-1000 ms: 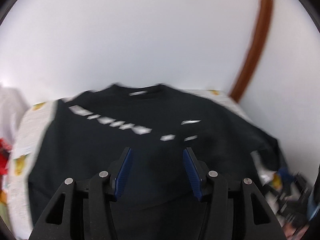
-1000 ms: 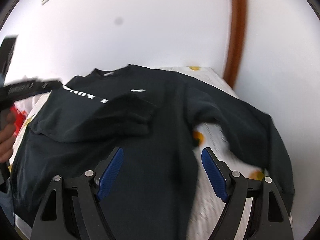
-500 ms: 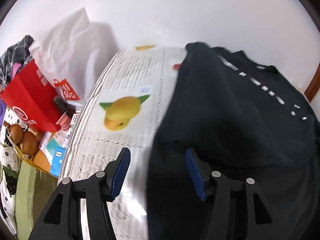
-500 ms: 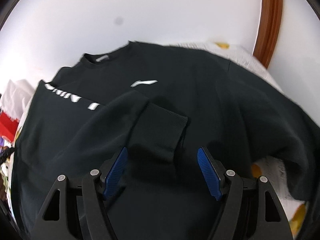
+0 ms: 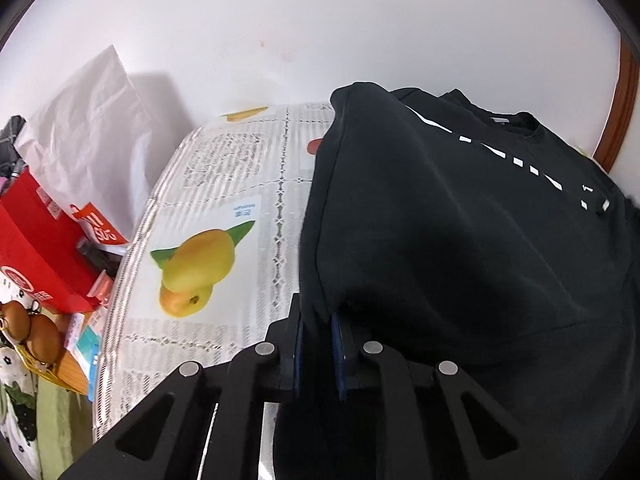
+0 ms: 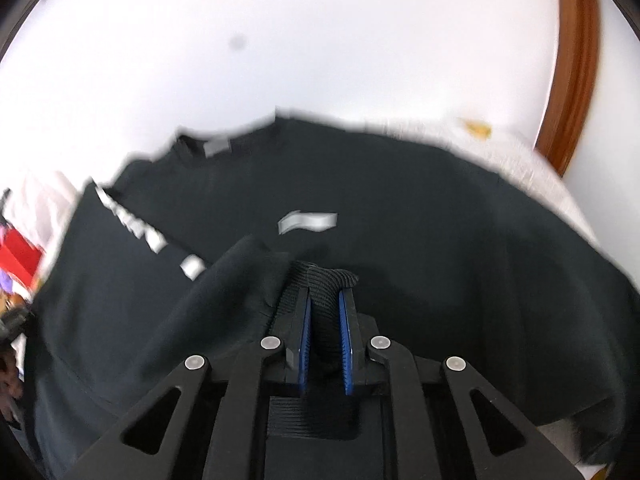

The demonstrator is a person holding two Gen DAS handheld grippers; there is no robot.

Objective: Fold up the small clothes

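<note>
A black sweatshirt with white lettering lies on a table covered with a fruit-print cloth. Its left sleeve is folded across the chest. My left gripper is shut on the sweatshirt's left side edge near the hem. In the right wrist view the sweatshirt fills the middle, with a white logo on the chest. My right gripper is shut on the ribbed cuff of the folded sleeve, over the chest.
A red box and a white paper bag stand left of the table, with brown eggs below them. A white wall lies behind. A brown wooden frame runs up at the right.
Both grippers were open and have closed: the left on the sweatshirt's side edge, the right on the sleeve cuff after moving forward onto it.
</note>
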